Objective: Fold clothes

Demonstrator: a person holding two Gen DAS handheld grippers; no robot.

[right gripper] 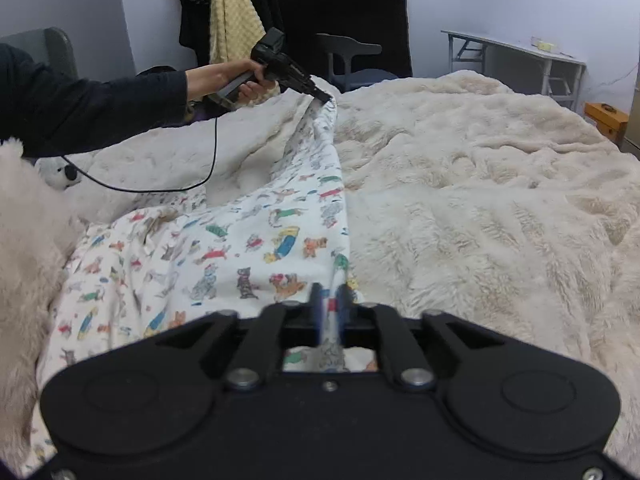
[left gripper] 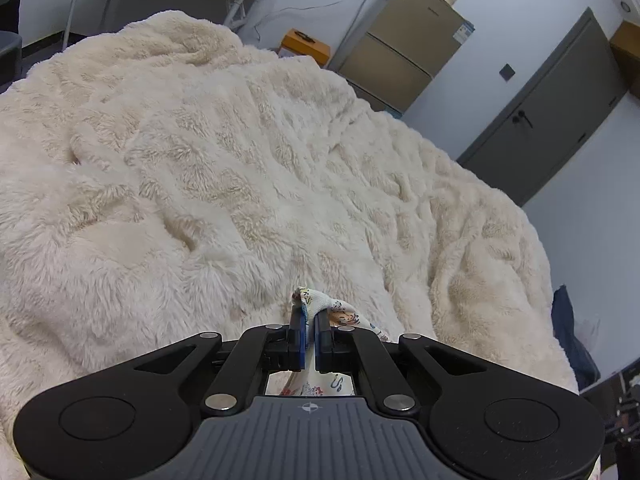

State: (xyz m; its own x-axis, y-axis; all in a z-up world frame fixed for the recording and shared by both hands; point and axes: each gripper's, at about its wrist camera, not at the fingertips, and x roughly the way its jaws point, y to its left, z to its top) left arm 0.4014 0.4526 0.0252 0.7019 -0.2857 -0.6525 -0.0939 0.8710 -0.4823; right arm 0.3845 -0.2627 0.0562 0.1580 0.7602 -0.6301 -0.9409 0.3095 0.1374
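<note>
A: Entry, both wrist views up. My left gripper (left gripper: 307, 312) is clamped tight on a bunched corner of the printed garment (left gripper: 320, 302); the cloth pokes out above the blue pads and drapes off to the right.

B: And from the other side?

A: In the right wrist view I see that same left gripper (right gripper: 326, 98) held out by the left hand (right gripper: 236, 80), dark sleeve behind it, lifting the far end of the garment (right gripper: 256, 240) off the cream fleece blanket (right gripper: 480, 200). The fabric runs as a raised ridge from there down toward my right gripper (right gripper: 330, 300).

B: Right claw state?

A: Narrow gap, with a fold of the garment's edge standing between the fingers. That part is motion-blurred, so I cannot tell whether the pads actually press on it.

B: Rest of the garment?

A: Spread flat at lower left on the blanket, next to a white plush toy (right gripper: 60, 176).
</note>
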